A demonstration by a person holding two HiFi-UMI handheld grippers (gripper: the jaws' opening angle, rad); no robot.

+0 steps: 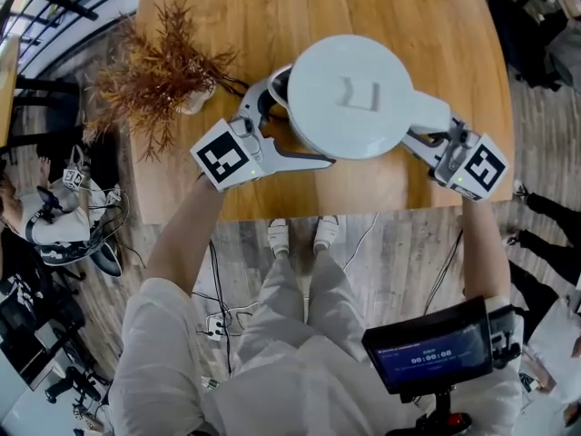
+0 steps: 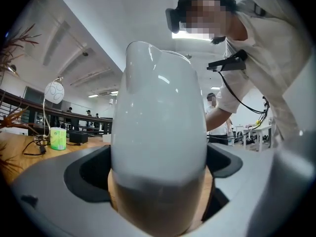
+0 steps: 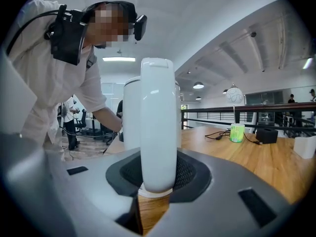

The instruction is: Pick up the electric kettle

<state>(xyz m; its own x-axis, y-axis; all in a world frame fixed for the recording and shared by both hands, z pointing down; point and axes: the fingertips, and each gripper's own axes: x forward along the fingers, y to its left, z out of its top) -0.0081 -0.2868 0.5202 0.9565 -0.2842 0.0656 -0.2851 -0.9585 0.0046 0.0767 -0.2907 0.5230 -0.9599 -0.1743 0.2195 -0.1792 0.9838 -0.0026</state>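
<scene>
While right gripper [image 1: 419, 140] jaws clamp the handle [image 3: 157, 122] of the electric kettle [image 1: 349, 94], left gripper [image 1: 304, 121] jaws stand open around it.

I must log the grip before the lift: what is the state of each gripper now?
Left gripper: open, tongs around the electric kettle, apparently not clamping it.
Right gripper: closed on the kettle handle.

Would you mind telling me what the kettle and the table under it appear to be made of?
Electric kettle: probably glossy white plastic. It is smooth and seamless, and ceiling lights reflect on its body and handle.
Table: wood or wood-look laminate, warm brown with grain lines and a soft satin sheen.
</scene>
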